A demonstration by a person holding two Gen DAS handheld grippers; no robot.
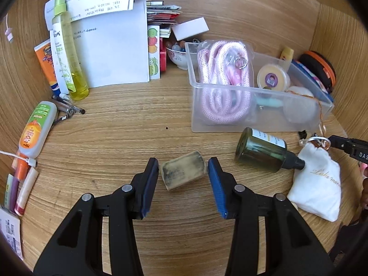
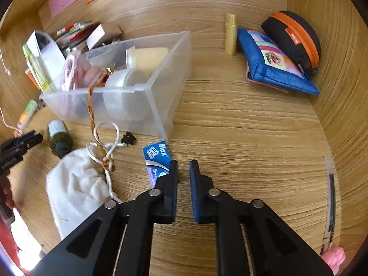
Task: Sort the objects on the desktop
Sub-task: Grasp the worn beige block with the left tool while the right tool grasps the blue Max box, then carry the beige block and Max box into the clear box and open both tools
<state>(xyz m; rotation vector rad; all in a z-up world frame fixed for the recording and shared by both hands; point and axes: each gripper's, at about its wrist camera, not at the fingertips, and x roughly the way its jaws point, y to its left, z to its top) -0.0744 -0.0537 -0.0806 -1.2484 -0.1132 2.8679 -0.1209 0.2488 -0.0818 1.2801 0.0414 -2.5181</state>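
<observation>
A dirty beige eraser lies on the wooden desk between the open jaws of my left gripper; the left pad touches or nearly touches it, the right pad stands apart. A clear plastic bin holds a pink rope and round tubs; it also shows in the right wrist view. My right gripper is slightly open and empty, low over the desk, beside a blue Max staples box. A dark green bottle lies next to a white drawstring pouch.
On the left stand a yellow spray bottle, papers, tubes and pens. A blue pouch, a black and orange case and a gold tube sit at the back right. Wooden walls enclose the desk.
</observation>
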